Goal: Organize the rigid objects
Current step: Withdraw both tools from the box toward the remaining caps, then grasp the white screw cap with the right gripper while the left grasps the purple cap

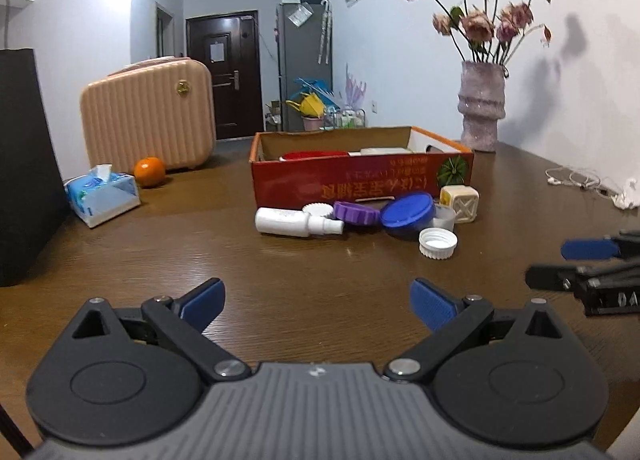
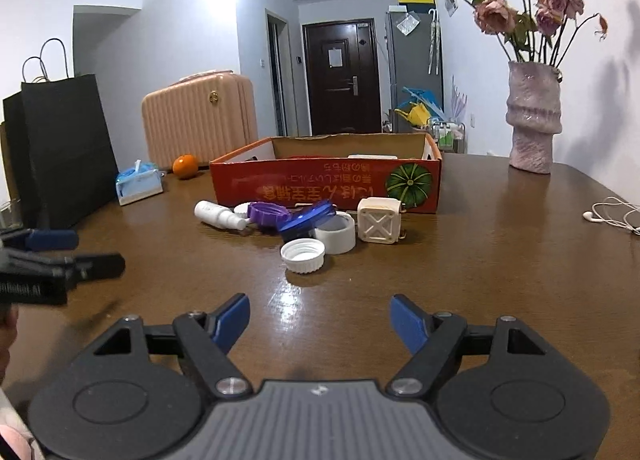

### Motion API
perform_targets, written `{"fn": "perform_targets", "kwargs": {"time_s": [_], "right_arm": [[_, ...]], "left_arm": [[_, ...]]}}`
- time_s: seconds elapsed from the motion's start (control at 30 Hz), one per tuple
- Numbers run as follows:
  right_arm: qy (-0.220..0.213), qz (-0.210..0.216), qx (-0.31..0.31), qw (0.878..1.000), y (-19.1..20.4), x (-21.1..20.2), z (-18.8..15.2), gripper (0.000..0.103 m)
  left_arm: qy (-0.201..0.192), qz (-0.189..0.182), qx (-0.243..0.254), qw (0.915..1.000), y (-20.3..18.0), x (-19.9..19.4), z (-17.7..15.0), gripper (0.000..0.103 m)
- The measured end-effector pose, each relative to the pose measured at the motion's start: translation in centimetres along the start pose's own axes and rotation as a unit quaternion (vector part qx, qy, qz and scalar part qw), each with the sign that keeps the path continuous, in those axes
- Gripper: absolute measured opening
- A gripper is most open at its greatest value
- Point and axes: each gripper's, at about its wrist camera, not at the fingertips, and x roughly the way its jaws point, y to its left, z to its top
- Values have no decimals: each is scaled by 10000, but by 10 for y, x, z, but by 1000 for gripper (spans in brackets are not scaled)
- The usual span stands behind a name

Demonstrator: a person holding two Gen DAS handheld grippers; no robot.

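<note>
On the brown wooden table (image 1: pixel 312 260), a red cardboard box (image 1: pixel 360 184) stands with its open top up, and some things lie inside it, among them something red and something white that I cannot identify. Just in front of the box lies a small cluster of objects: a white bottle (image 1: pixel 294 222) on its side, a purple lid (image 1: pixel 356 212), a blue lid (image 1: pixel 407 214) leaning on its neighbours, a white ribbed cap (image 1: pixel 438 243) nearest to the cameras, and a cream cube (image 1: pixel 460 202) at the right end. Left gripper (image 1: pixel 318 304) hangs above bare table with its jaws spread wide and nothing between them. Right gripper (image 2: pixel 320 320) is the same, jaws apart and empty, well short of the cluster. Far left are a tissue pack (image 1: pixel 102 194), an orange (image 1: pixel 149 171) and a pink case (image 1: pixel 148 116); a vase (image 1: pixel 482 108) of dried flowers stands at the right.
</note>
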Motion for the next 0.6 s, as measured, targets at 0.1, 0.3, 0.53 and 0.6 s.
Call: {"fn": "perform_targets", "kwargs": {"time_s": [0.1, 0.3, 0.53, 0.6], "right_arm": [[48, -13, -16, 10000, -2, 18, 10, 75], [450, 4, -266, 9986, 3, 70, 37, 75], [726, 373, -321, 9961, 11, 122, 53, 69], [884, 451, -336, 9945, 13, 133, 54, 64]], "left_arm": [[81, -37, 48, 9999, -4, 14, 0, 101], [264, 45, 92, 9996, -2, 44, 5, 101], [505, 140, 76, 9986, 12, 84, 21, 99], [570, -9, 81, 9983, 14, 100, 30, 93]]}}
